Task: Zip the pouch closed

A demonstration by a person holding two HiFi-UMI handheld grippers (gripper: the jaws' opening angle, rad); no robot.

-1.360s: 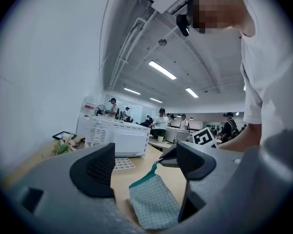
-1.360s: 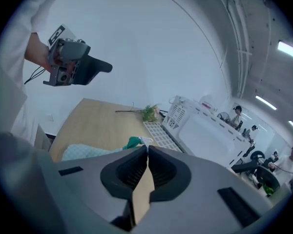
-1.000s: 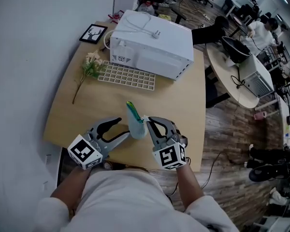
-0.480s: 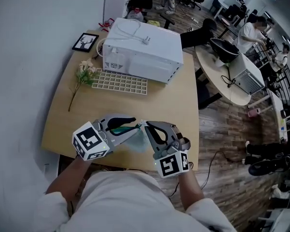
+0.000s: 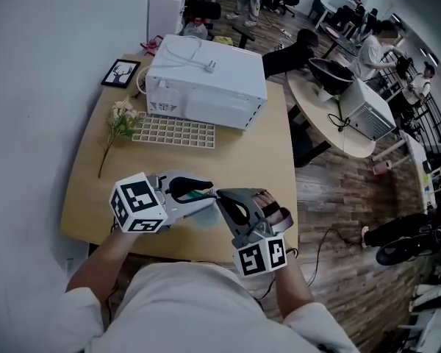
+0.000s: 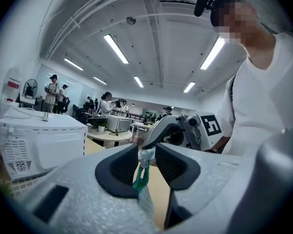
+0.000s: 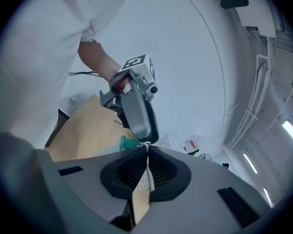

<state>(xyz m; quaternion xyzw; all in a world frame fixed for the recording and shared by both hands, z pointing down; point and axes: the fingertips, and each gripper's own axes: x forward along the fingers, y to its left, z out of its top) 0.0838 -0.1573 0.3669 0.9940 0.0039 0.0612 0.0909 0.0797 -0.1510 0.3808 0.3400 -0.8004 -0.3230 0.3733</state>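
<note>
Two grippers hold the pale translucent teal-zippered pouch [image 5: 204, 216] above the wooden table [image 5: 88, 197], left gripper [image 6: 146, 150] jaws just closed onto its silver zipper pull [image 6: 144, 156], right gripper [image 7: 147, 148] clenched on its edge; a jerky tug could break either grip.

Left gripper [image 5: 208, 195] about level, pointing right; jaws have just been closing, now clamped on zipper pull [image 6: 145, 156]. Right gripper [image 7: 147, 152] tilted down, jaws pinching pouch [image 6: 145, 199] edge.

Translucent pouch [image 5: 205, 215], green zipper [image 6: 140, 178], aloft
</note>
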